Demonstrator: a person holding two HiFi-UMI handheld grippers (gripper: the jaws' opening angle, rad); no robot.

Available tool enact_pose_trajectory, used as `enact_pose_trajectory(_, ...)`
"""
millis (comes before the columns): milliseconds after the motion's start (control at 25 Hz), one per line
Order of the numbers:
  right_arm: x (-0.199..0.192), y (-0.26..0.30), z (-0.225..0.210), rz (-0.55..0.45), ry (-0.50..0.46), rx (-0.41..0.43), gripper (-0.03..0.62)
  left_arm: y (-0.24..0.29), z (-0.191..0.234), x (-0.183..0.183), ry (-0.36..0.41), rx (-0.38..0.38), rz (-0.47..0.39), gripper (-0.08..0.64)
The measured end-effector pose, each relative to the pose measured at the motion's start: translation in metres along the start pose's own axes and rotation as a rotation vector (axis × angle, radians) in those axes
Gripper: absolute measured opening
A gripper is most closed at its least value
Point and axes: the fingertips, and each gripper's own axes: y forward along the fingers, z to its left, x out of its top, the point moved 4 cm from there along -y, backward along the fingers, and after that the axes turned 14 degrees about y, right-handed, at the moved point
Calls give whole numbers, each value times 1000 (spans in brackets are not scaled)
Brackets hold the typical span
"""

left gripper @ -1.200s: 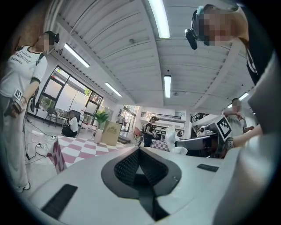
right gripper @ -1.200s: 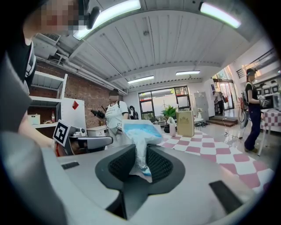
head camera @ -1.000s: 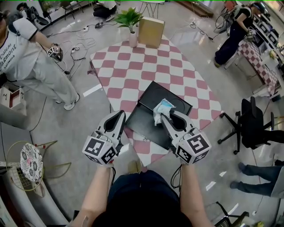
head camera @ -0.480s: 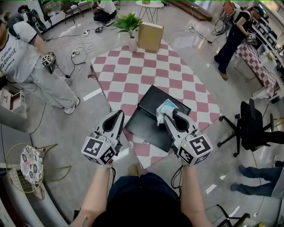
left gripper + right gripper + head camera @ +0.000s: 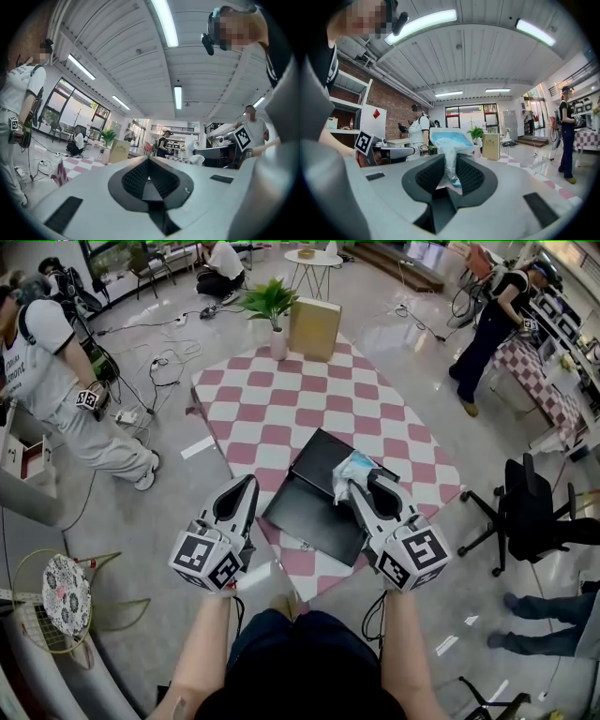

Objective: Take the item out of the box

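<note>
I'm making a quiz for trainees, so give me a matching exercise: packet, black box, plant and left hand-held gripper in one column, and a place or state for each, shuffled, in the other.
Things:
1. packet
2. black box
3. plant
4. left hand-held gripper

Places or states:
A. jaws together, nothing between them
B. far end of the table, beside a tan box
C. clamped in the right hand-held gripper
D. lying on the near end of the table

Pairs: 1-C, 2-D, 3-B, 4-A
</note>
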Motion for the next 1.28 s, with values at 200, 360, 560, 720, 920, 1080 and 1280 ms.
enact_pose_trajectory(200,7,-2,0,-21,-2,-3,83,0,2,6,6,4,-8,2)
enact_pose_trajectory(360,12,-3,1,-31,2,-6,83,-1,4,12,12,5,-16,2)
enact_pose_trajectory(560,15,-3,1,-36,4,-9,81,-1,4,18,14,4,-22,2)
enact_pose_trajectory(720,19,-3,2,-38,-3,-6,81,-2,4,18,19,-2,-27,2)
enact_pose_trajectory(920,18,-1,1,-42,-6,0,81,-3,4,17,20,4,-21,2)
enact_pose_trajectory(1080,19,0,3,-46,-5,7,81,-5,7,17,20,9,-22,2)
enact_pose_trajectory(1280,19,-1,4,-47,4,9,81,-6,6,17,17,9,-13,2)
